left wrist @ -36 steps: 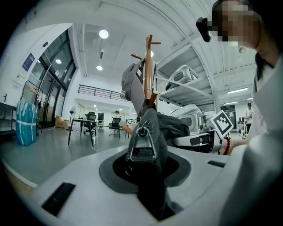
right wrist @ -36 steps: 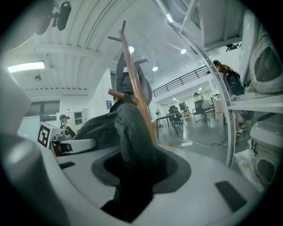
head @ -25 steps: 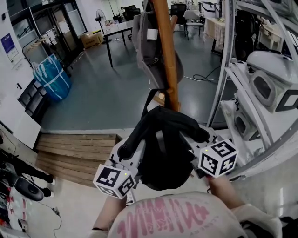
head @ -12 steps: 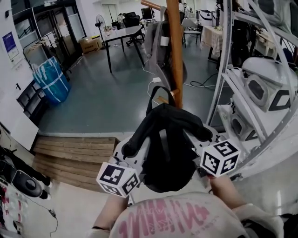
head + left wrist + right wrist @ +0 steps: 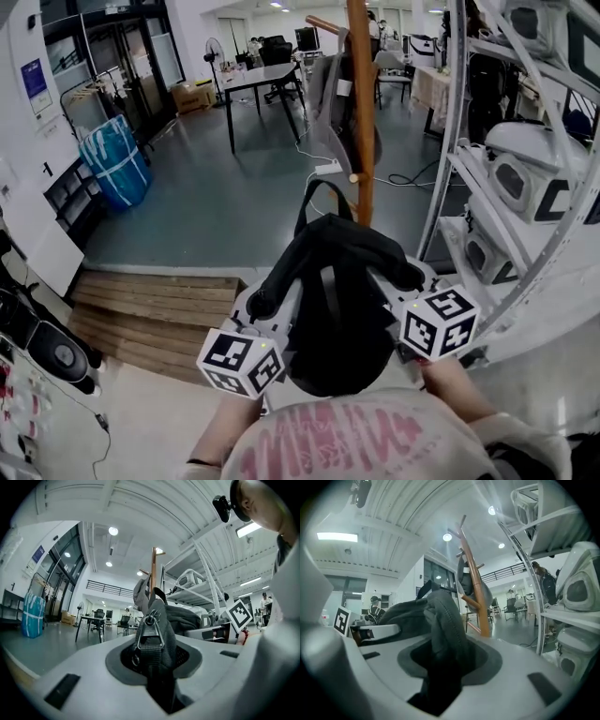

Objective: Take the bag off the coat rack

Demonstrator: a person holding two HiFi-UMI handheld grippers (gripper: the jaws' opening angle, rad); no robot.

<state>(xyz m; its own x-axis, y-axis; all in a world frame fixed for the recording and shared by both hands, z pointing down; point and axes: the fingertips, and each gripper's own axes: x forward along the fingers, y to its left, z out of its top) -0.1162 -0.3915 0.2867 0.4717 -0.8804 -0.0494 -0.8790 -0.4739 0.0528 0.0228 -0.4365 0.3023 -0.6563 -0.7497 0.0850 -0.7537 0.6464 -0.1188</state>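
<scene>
A black bag [image 5: 333, 300] hangs in the air between my two grippers, clear of the wooden coat rack pole [image 5: 361, 112] behind it. My left gripper [image 5: 272, 305] is shut on a strap of the bag with a metal buckle [image 5: 151, 632]. My right gripper [image 5: 394, 281] is shut on a thick fold of the bag's black fabric [image 5: 443, 625]. The bag's top handle loop [image 5: 323, 192] stands up just in front of the pole. A grey bag [image 5: 333, 103] still hangs on the rack. The bag hides both grippers' fingertips in the head view.
White metal shelving [image 5: 450, 141] with white machine housings [image 5: 525, 178] stands close on the right. Wooden boards [image 5: 150, 309] lie on the floor at the left. A blue wrapped bundle [image 5: 112, 159] and a table [image 5: 253, 80] stand farther back.
The coat rack now looks farther off and more upright as the view lifted. The black bag stays gripped by both grippers, held at about the same place before me.
</scene>
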